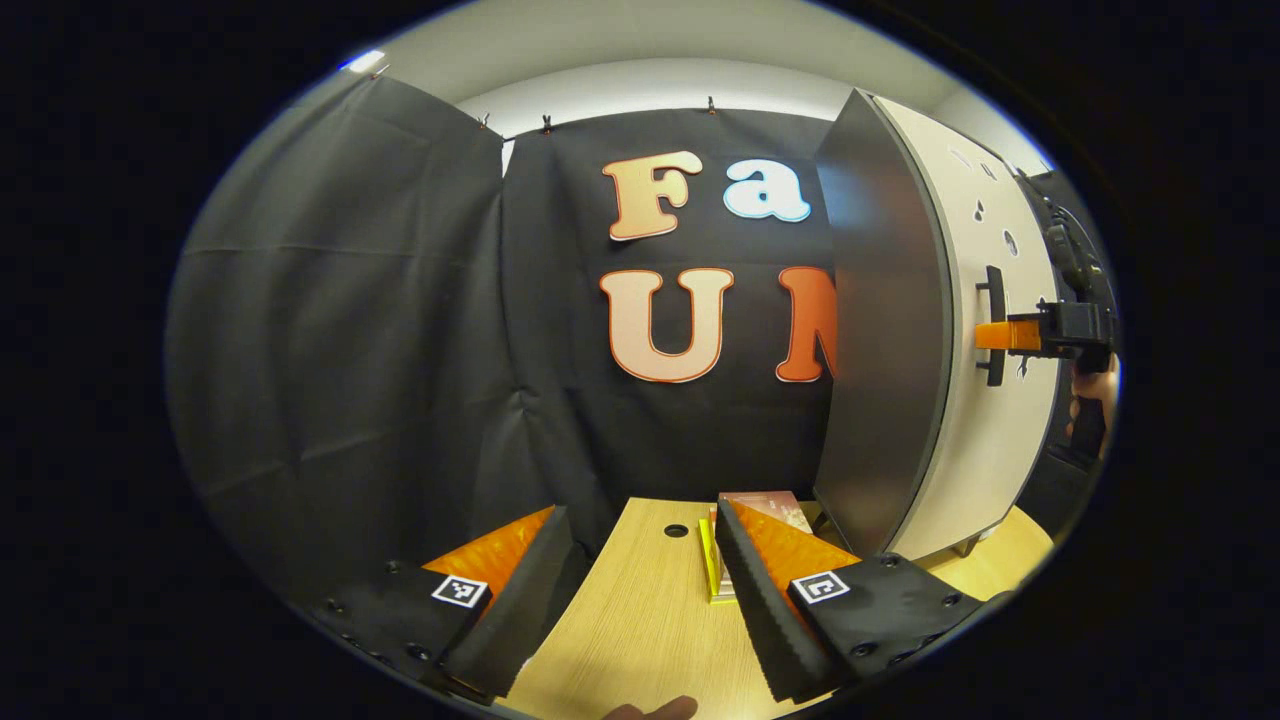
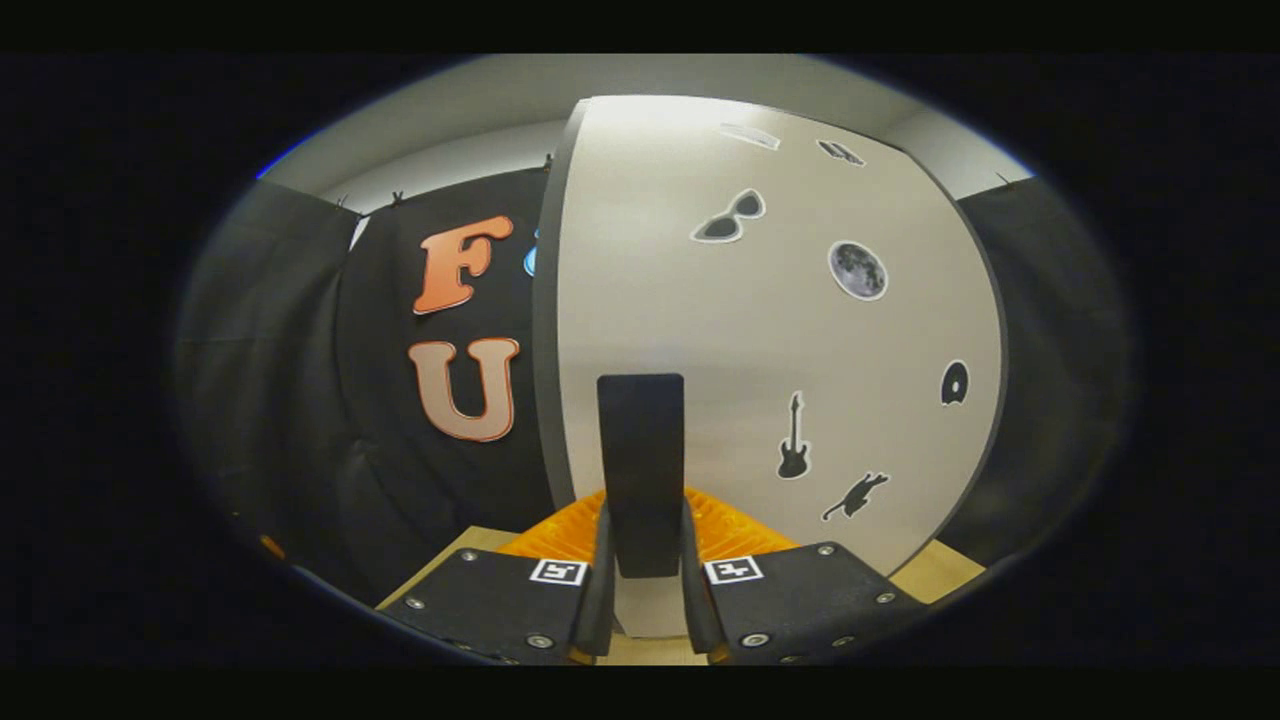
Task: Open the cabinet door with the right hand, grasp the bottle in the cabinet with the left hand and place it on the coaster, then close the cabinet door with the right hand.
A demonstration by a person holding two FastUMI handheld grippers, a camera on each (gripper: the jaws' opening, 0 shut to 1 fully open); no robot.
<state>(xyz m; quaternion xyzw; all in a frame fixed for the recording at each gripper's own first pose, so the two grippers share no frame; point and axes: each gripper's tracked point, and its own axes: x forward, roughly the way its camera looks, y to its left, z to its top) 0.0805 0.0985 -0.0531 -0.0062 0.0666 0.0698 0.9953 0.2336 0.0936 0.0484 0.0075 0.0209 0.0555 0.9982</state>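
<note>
The cabinet stands on the desk, its door shut. The right hand-held gripper is clenched on the door handle. The left hand-held gripper hangs released over the desk's near edge, a yellow coaster just beside one finger.

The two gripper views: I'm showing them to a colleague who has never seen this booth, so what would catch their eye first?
In the right gripper view, the pale cabinet door dotted with dark stickers dominates, its dark handle clamped between the right gripper fingers. In the left gripper view the cabinet stands at the right of the wooden table, while the left gripper hangs open over the table, near a coaster.
</note>
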